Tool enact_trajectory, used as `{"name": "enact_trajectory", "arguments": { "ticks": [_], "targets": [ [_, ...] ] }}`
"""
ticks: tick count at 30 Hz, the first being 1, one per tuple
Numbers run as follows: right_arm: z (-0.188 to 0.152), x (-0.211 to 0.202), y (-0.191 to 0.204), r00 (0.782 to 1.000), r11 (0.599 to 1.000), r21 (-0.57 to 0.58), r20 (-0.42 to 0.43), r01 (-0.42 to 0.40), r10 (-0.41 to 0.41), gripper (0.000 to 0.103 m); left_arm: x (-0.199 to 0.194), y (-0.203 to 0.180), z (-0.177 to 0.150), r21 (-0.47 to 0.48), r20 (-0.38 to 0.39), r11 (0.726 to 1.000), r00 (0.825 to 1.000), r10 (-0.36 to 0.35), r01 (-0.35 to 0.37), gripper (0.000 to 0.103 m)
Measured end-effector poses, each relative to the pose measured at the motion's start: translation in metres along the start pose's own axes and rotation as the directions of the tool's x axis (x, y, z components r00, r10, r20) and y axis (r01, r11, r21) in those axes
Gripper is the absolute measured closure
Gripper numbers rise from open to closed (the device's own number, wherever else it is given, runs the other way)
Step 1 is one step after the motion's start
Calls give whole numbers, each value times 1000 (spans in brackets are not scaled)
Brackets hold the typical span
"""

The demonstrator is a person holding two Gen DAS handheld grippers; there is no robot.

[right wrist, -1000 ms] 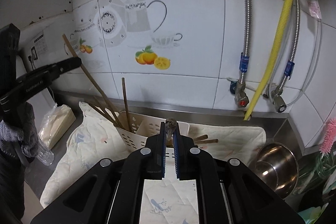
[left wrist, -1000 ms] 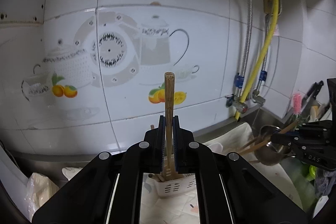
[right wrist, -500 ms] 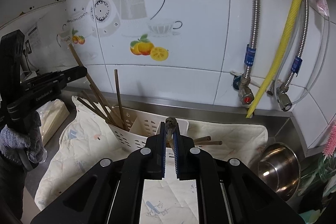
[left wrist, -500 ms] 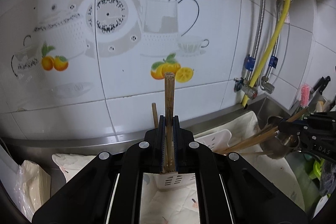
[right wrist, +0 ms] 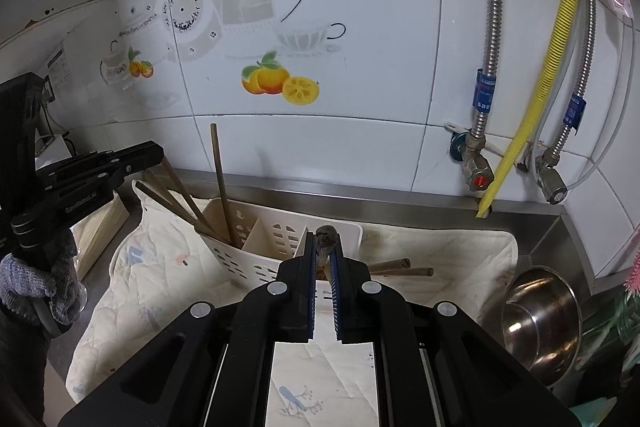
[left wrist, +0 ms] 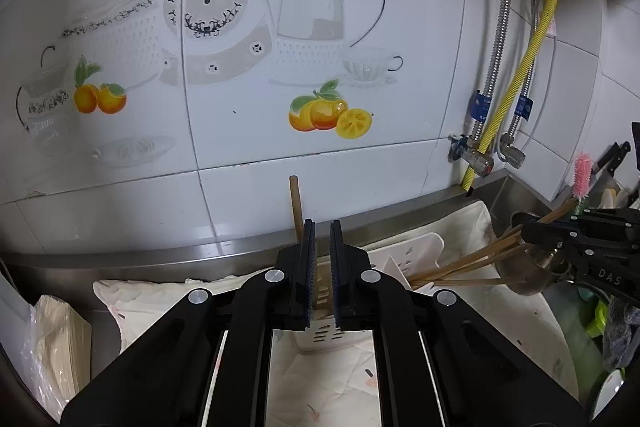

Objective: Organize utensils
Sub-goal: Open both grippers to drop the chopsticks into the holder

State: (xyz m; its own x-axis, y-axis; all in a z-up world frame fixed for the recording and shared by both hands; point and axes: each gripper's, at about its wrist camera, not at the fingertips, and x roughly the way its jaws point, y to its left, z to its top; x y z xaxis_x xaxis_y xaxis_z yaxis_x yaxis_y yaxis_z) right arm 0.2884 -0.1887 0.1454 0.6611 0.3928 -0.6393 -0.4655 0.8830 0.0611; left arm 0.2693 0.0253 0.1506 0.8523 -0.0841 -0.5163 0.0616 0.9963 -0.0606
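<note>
Two grippers: the left gripper (left wrist: 322, 233) at the lower centre of its own view, the right gripper (right wrist: 325, 245) at the lower centre of the other. One white basket (right wrist: 256, 239) stands in the middle of the right view, with three compartments visible. One steel bowl (right wrist: 540, 311) is at lower right. One yellow hose (right wrist: 536, 67) and two braided metal hoses (right wrist: 490, 7) hang at upper right. One pink brush (left wrist: 581, 175) is at the right edge of the left view.

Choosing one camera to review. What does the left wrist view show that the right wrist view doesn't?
Left wrist only: the chopsticks seen side-on in the right tool; knife handles far right. Right wrist only: a gloved hand holding the left tool. Both: white basket, yellow hose, quilted cloth.
</note>
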Motion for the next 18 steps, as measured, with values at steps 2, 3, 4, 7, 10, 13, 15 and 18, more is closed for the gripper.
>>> {"name": "enact_trajectory", "arguments": {
  "ticks": [2,3,4,7,10,13,15,18],
  "targets": [
    [0,2,-1,1000,1000,4,-2,0,0,96,0,1,0,-6,-3,1000,1000,-3,3,93],
    [0,3,-1,1000,1000,7,-4,-1,1,96,-1,1,-1,-10,-4,1000,1000,-6,6,91],
    [0,5,-2,1000,1000,9,-6,0,0,96,-1,2,-1,-12,-3,1000,1000,-8,8,85],
    [-1,9,-5,1000,1000,21,-9,0,1,96,-3,2,-3,-13,2,1000,1000,-1,1,66],
    [-1,11,-7,1000,1000,28,-9,0,0,95,-7,2,-4,-12,10,1000,1000,3,-3,60],
    [-1,10,-8,1000,999,35,-4,0,1,95,-12,1,-5,-5,20,1000,1000,11,-10,43],
    [-1,8,-8,1000,999,37,1,-2,2,95,-17,-1,-7,1,30,1000,999,13,-13,42],
    [-2,4,-6,1000,999,37,9,-1,1,87,-24,-1,-11,2,35,1000,999,13,-13,36]
  ]
}}
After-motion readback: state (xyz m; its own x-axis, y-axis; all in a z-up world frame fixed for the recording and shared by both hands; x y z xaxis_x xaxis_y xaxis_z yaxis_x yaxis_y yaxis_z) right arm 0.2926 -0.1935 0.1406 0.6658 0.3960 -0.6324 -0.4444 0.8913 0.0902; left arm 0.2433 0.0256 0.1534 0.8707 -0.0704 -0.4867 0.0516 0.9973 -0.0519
